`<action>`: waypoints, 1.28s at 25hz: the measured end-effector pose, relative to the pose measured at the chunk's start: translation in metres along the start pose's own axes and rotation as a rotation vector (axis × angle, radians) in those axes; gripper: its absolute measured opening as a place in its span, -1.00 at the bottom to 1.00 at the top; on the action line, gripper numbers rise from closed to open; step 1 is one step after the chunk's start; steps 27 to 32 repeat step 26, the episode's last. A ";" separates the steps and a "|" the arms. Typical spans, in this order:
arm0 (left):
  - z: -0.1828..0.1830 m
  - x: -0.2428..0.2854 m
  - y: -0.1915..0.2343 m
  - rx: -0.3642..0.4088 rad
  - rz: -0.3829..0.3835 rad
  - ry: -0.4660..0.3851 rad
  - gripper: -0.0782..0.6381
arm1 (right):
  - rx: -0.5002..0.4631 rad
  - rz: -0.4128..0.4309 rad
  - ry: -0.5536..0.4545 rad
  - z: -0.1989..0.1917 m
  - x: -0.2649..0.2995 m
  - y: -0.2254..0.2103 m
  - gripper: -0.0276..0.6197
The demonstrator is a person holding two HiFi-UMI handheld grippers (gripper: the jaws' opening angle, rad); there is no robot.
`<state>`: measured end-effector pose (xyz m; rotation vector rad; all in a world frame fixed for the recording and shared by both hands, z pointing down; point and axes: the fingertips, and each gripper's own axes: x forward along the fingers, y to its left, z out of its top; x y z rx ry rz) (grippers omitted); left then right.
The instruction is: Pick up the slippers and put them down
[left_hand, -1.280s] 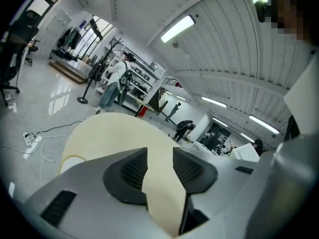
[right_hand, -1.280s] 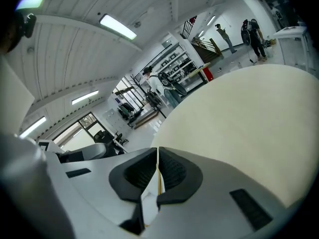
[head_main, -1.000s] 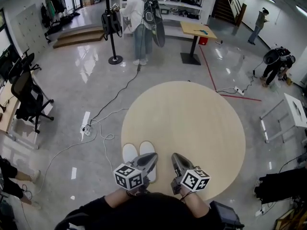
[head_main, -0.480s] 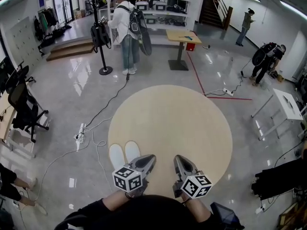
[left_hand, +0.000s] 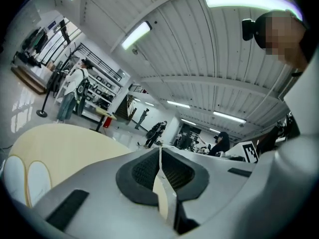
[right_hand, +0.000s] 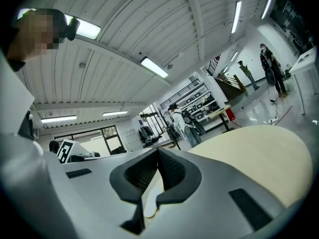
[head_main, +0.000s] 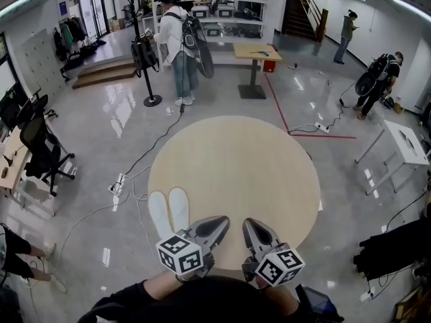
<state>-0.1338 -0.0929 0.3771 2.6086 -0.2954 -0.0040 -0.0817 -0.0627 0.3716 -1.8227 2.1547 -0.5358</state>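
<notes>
- Both grippers had risen and drawn back toward the person over the last second. The left gripper (head_main: 221, 221) and right gripper (head_main: 248, 223) were each closed with nothing between the jaws.
- A second earlier the left gripper's tip overlapped the white slippers (head_main: 169, 213). Now it was clear of them. The pair lay side by side, flat, at the near-left edge of the round table (head_main: 256, 167), just left of that gripper.
- That suggested the slippers had been set down and released, so the task looked done, or ready for a fresh pick.
- Nothing else lay on the table to obstruct a reach.
- Beyond it, cables (head_main: 135, 180) trailed across the floor, and an office chair (head_main: 42, 150) stood at the left.
- Farther off, a person with a backpack (head_main: 179, 42) stood by the shelving.
</notes>
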 end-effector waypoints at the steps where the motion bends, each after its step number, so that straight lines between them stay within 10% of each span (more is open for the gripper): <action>1: -0.008 -0.002 -0.007 0.001 0.006 0.008 -0.70 | -0.017 0.005 0.004 -0.003 -0.007 0.003 -0.87; 14: -0.085 -0.031 -0.036 -0.039 0.176 0.116 -0.70 | 0.064 0.090 0.076 -0.069 -0.062 0.004 -0.87; 32: -0.072 -0.089 -0.021 -0.057 0.087 0.082 -0.70 | -0.023 0.009 0.069 -0.088 -0.046 0.061 -0.87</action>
